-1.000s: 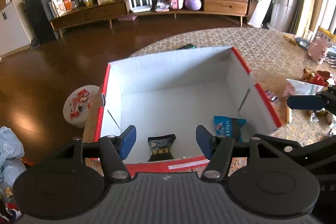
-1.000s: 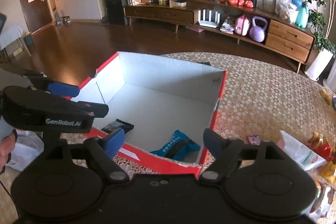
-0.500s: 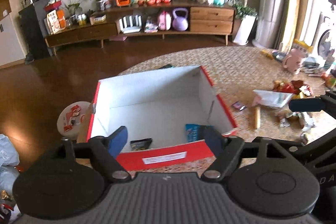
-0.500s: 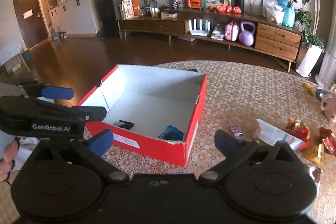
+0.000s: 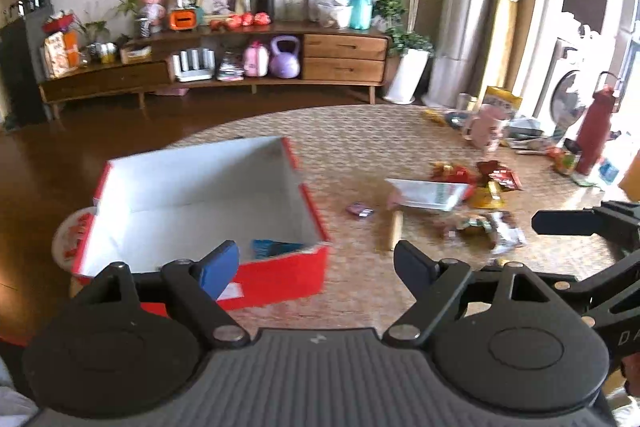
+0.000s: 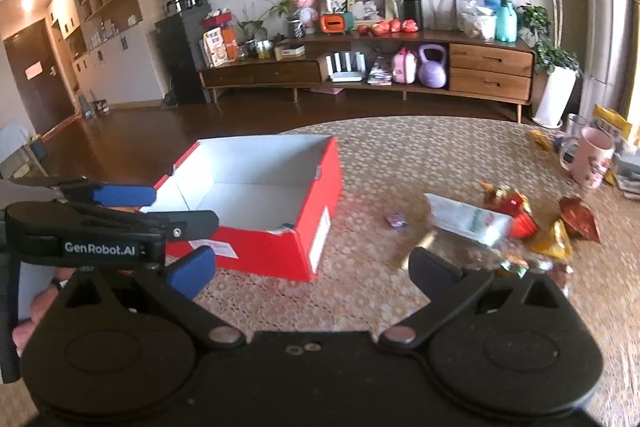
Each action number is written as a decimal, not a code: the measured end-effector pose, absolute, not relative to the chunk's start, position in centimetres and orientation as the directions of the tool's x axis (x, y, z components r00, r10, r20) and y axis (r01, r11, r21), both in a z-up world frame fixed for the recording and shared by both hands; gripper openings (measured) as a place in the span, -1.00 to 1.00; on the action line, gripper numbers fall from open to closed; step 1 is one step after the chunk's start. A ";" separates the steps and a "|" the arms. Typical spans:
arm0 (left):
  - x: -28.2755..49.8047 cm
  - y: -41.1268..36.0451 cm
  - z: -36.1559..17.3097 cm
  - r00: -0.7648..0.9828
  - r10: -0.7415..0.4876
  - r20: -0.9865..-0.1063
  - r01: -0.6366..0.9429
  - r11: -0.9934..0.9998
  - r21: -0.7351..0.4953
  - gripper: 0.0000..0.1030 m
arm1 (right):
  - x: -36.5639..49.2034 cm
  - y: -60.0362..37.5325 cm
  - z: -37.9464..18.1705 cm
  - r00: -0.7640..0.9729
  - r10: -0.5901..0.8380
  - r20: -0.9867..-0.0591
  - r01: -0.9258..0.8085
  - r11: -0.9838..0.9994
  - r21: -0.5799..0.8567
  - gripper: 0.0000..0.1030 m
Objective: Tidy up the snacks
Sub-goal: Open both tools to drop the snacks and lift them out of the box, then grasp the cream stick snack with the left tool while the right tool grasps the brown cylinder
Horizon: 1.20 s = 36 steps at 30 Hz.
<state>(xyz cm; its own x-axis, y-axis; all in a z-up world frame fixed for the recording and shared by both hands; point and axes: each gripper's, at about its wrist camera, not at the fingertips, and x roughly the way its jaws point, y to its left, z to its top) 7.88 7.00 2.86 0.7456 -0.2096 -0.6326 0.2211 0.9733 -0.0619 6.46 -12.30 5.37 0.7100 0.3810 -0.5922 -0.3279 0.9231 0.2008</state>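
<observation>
A red cardboard box point(image 5: 280, 273) with a white inside sits on the patterned table; it also shows in the right wrist view point(image 6: 280, 251). A blue snack packet point(image 5: 274, 247) lies inside at its near right corner. Loose snacks lie to the right: a white packet point(image 5: 430, 191) point(image 6: 468, 217), red and gold packets point(image 5: 486, 179) point(image 6: 520, 215), a small purple candy point(image 5: 360, 209) point(image 6: 396, 219) and a tan stick point(image 5: 396, 229). My left gripper point(image 5: 316, 261) is open and empty, at the box's near right corner. My right gripper point(image 6: 312, 265) is open and empty, near the table's front.
A pink mug point(image 6: 590, 163) point(image 5: 486, 129) and a red bottle point(image 5: 592, 135) stand at the table's far right among clutter. A round stool with snacks point(image 5: 74, 231) sits left of the box. A wooden sideboard point(image 6: 400, 71) lines the far wall.
Both grippers have pulled back from the box and swung right, bringing the loose snack pile into view. Both stay open and empty.
</observation>
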 end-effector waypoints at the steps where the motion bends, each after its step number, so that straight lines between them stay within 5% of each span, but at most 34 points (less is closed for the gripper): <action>1: 7.8 6.5 2.7 0.742 -0.220 -0.634 0.229 0.971 -0.069 0.65 | 6.1 -12.9 5.2 0.715 0.372 -0.592 -0.317 0.927 0.200 1.00; 24: 13.5 -3.9 -5.5 0.621 -0.315 -0.718 0.373 0.924 -0.084 0.65 | 5.0 -23.8 -3.6 0.731 0.189 -0.656 -0.132 0.982 0.135 0.95; 33: 18.1 -6.8 -8.2 0.641 -0.251 -0.725 0.361 0.933 -0.005 0.62 | 8.8 -26.1 -6.5 0.710 0.169 -0.684 0.007 0.969 0.246 0.61; 36: 20.5 -7.5 -9.4 0.623 -0.229 -0.748 0.344 0.939 -0.001 0.36 | 10.2 -26.4 -7.5 0.695 0.163 -0.701 0.059 0.958 0.281 0.52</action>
<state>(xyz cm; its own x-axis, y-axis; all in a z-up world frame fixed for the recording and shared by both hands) 20.48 -7.48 -9.44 0.6231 -0.2293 -0.7478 0.3440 0.9390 -0.0014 10.15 -26.37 -7.52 0.6946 0.1629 -0.7007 0.0591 0.9578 0.2813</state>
